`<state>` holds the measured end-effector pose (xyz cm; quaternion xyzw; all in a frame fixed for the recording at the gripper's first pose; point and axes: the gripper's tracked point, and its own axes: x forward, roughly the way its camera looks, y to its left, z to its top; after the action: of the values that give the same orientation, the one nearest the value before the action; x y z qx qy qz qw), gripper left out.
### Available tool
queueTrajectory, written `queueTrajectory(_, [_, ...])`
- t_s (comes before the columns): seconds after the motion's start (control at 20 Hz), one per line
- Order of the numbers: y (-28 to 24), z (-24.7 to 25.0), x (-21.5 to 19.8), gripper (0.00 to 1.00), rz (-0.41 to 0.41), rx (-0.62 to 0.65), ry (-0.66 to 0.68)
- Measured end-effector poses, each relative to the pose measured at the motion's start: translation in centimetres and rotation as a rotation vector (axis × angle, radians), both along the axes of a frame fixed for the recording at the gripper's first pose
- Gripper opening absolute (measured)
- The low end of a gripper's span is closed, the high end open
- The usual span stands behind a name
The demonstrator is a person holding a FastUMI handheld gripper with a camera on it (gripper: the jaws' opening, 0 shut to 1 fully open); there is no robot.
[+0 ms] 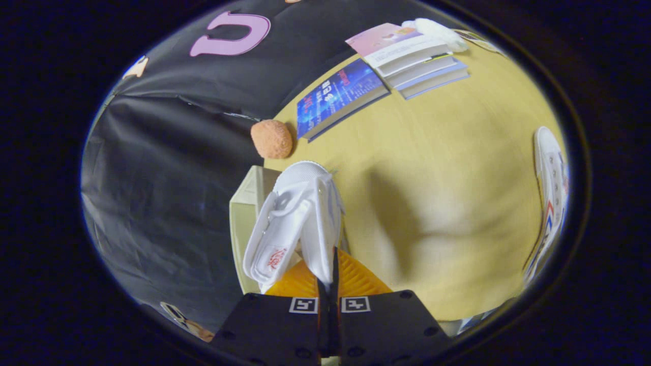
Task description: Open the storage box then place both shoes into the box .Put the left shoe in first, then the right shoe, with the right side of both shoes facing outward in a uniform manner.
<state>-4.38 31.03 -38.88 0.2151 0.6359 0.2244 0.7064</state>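
One white shoe [300, 218] hangs from the tongs [329, 292], pinched tight at its collar so it lifts clear of the desk [447, 168]. It hovers by the storage box [244, 213], while the other shoe [552, 188] waits well apart.

White shoe [300, 218] pinched in tongs [328, 284], second shoe [552, 198] on table

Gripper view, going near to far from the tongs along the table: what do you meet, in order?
Tongs shut on the white shoe → beige storage box behind that shoe → orange fuzzy ball → blue book → stack of books → white plush.
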Motion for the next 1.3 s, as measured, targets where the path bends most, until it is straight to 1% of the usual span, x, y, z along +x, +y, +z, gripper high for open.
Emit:
queueTrajectory(0.3, [6.3,5.2,-1.1,0.03,0.046,0.096,-0.012])
queueTrajectory(0.55, [11.4,6.1,-1.6,0.03,0.066,0.14,0.017])
queueTrajectory(0.65, [12.8,5.5,-1.7,0.03,0.058,0.123,0.02])
queueTrajectory(0.9, [16.1,5.5,-3.5,0.03,0.042,0.074,0.037])
queueTrajectory(1.15, [19.0,3.4,-4.1,0.03,-0.007,0.027,0.014])
queueTrajectory(1.3, [19.5,1.2,-4.7,0.03,0.012,-0.042,-0.028])
